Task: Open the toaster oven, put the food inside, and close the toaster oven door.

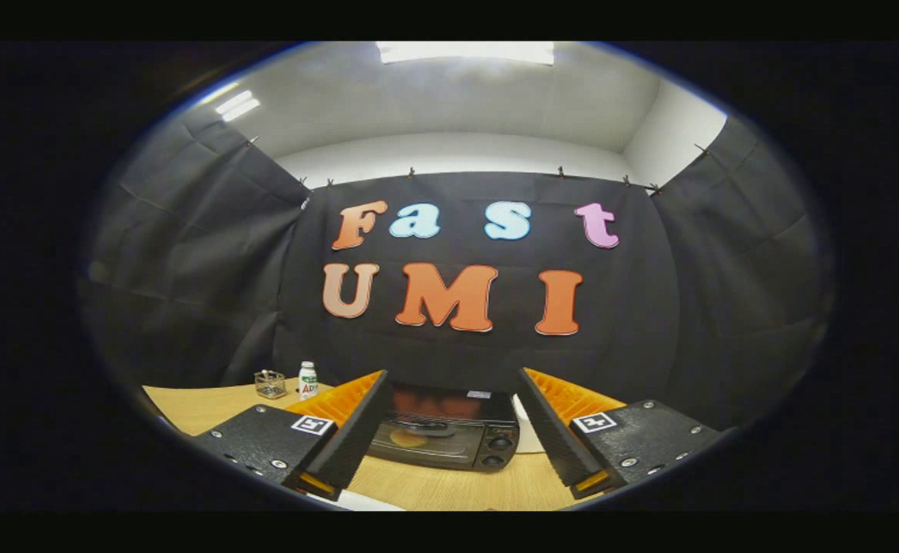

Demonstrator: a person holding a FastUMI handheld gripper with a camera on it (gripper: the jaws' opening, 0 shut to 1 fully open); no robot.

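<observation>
Fingers of the gripper spread wide at the bottom of the frame, holding nothing, the gap between them bare apart from what lies beyond. Framed in that gap, low in the centre, sits the oven on the table, a little way ahead of the fingertips and touching neither. Its door is shut; through the glass a round, yellowish thing shows dimly (whether it is the food or a reflection cannot be told). Two dark knobs stand one above the other at the oven's right side, and the glossy top reflects an orange tint. Just behind the oven's right end, a white object peeks out, mostly hidden by the right finger. At lower left of the frame, past the left finger and well apart from the oven, a small white bottle with a green cap stands upright on the table, and a little clear box sits just beside it to the left.
</observation>
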